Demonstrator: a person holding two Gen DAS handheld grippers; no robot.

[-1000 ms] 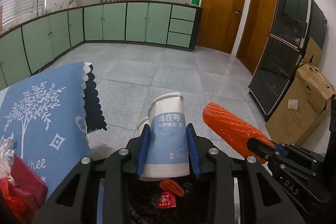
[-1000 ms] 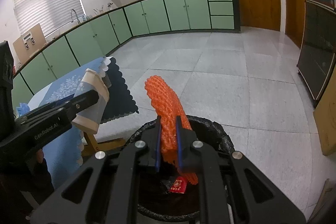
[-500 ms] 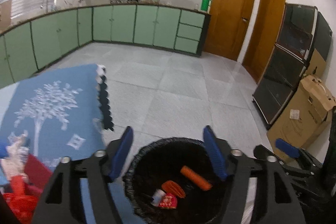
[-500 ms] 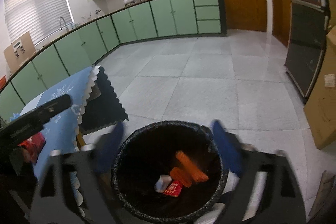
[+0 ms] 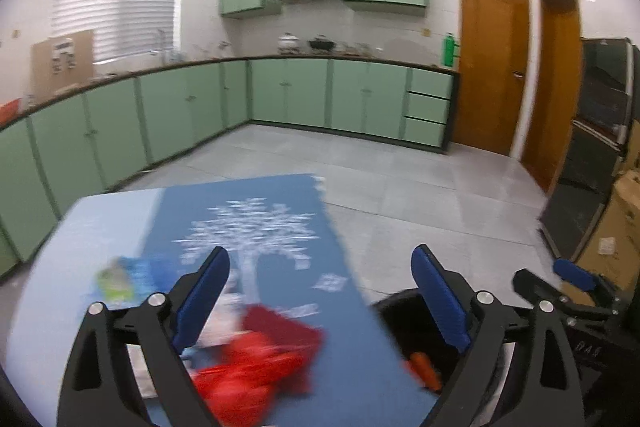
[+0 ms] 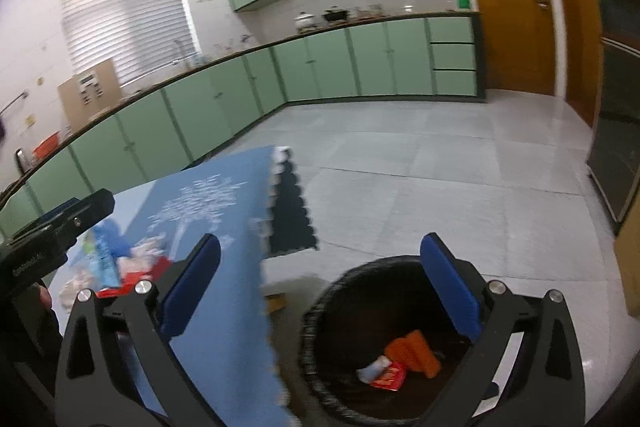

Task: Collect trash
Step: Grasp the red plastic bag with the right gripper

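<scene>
1. Orange foam-net sleeves (image 6: pixel 414 351), a small white paper cup (image 6: pixel 374 367) and a red packet (image 6: pixel 388 378) lie inside the round black-lined trash bin (image 6: pixel 320 307).
2. Beside the bin, the blue tree-print cloth surface (image 5: pixel 264 227) carries blurred red, perhaps plastic, scraps (image 5: pixel 256 367).
3. The left claw (image 5: pixel 320 295) has just been spreading and holds nothing; it hangs over the surface edge.
4. The right claw (image 6: pixel 320 283), jaws spread and empty, hangs above the bin.
</scene>
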